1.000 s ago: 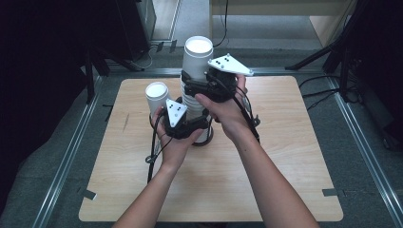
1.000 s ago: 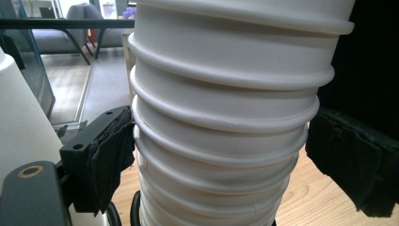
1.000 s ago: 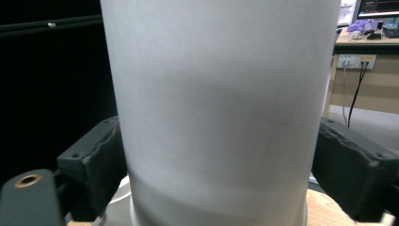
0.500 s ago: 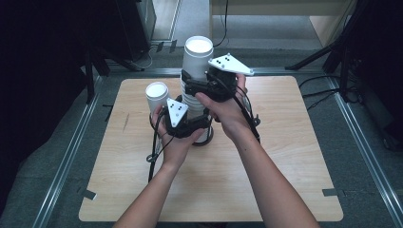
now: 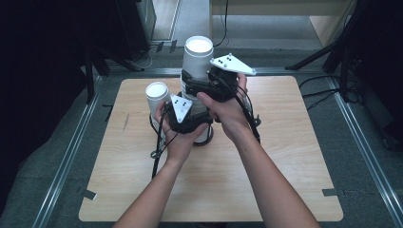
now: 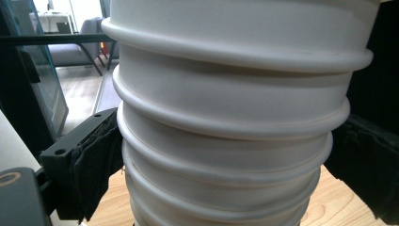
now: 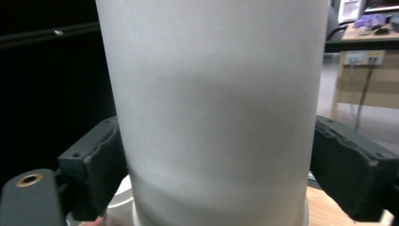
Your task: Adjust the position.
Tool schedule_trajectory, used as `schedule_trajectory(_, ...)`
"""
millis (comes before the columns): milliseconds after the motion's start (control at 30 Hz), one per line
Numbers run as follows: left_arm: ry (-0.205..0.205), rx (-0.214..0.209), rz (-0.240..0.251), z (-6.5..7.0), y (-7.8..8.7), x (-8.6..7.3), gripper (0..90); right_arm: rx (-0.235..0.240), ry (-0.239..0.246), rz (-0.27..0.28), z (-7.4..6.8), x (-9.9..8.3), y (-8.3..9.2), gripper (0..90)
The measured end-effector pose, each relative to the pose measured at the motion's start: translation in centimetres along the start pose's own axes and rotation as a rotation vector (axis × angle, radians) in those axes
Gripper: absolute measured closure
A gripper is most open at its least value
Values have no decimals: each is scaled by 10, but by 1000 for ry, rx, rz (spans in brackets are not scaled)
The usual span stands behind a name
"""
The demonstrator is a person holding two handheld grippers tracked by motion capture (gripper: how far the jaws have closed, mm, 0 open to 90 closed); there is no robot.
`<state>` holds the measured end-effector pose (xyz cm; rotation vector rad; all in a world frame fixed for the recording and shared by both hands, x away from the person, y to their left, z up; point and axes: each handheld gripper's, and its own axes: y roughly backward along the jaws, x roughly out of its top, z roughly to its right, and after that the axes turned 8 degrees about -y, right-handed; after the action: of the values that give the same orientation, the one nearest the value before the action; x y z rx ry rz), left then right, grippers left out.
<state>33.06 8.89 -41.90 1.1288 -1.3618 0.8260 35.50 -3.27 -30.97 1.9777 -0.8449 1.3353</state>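
Separating step: right gripper [image 5: 202, 88] fingers pinch the top paper cup [image 5: 197, 59]; left gripper [image 5: 192, 121] fingers, just opening, flank the nested cup stack [image 6: 235, 141]. Next: lift the cup straight up.

High view looks down; both tongs views closely face the cup stack [image 5: 196, 71]

The stacked cups [image 6: 230, 141] look like smooth white paper with rolled rims. The bench [image 5: 266, 180] is pale matt wood. Each hand-held gripper's pads [image 7: 101, 165] look like rough black rubber.
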Motion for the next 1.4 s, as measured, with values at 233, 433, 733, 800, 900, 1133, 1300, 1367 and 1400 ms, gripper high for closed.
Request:
schedule_trajectory(233,3,1,0,0,1,0,35,-14,24,21,-3,1,1,132)
schedule_trajectory(433,6,0,2,0,1,0,37,-21,39,42,-6,4,3,146)
schedule_trajectory(733,4,0,2,0,1,0,38,-21,26,-4,-2,-6,-1,96)
schedule_trajectory(800,6,0,3,0,1,0,38,-24,26,-16,0,-9,-3,92)
schedule_trajectory(900,7,-2,3,0,1,0,38,-19,21,-11,1,-9,-3,108)
schedule_trajectory(1133,10,-3,7,0,1,-1,38,-26,38,31,-3,-4,1,132)
schedule_trajectory(1300,12,-3,9,0,1,-1,38,-31,57,47,-5,-1,3,146)
schedule_trajectory(1367,10,-4,7,0,1,-1,38,-32,58,59,-7,0,4,150)
schedule_trajectory(1400,10,-4,6,0,1,-1,38,-31,52,63,-7,1,4,150)
